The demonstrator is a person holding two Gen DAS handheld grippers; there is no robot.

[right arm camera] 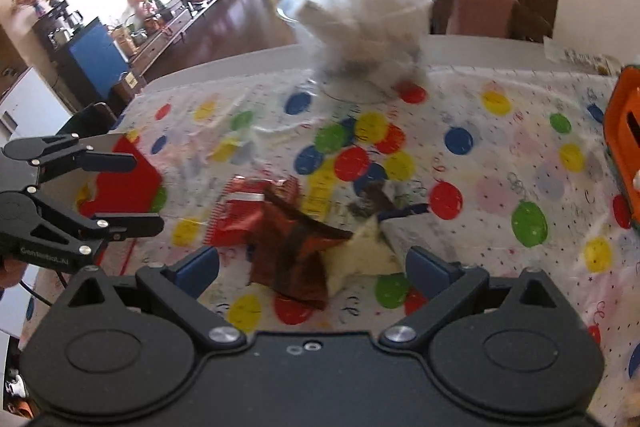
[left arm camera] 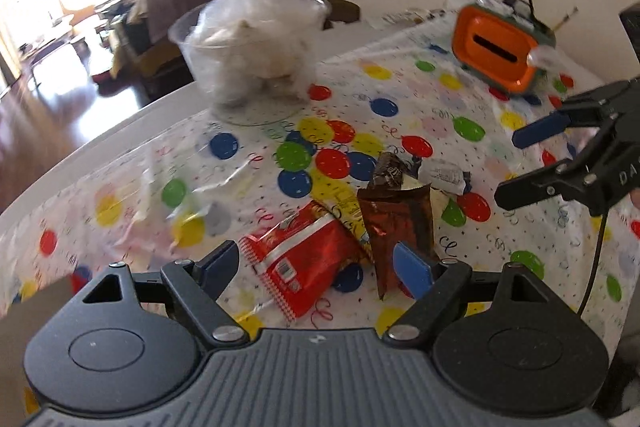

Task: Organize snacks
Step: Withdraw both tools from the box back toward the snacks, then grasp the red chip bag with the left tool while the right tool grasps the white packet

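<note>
red snack packet (left arm camera: 298, 263) on balloon tablecloth (left arm camera: 400, 115)

The left gripper (left arm camera: 316, 263) tilts steeply downward, its two blue-padded fingers (left arm camera: 412, 269) spread wide with nothing pressed between the pads. The right gripper (right arm camera: 312, 267) tilts down at much the same slant, its jaws likewise wide apart and gripping nothing. Each appears in the other's camera: from the left wrist view the right one enters at the right edge, its black fingers parted; from the right wrist view the left one enters at the left edge, also parted, with part of a hand (right arm camera: 10, 273) behind it.
</note>
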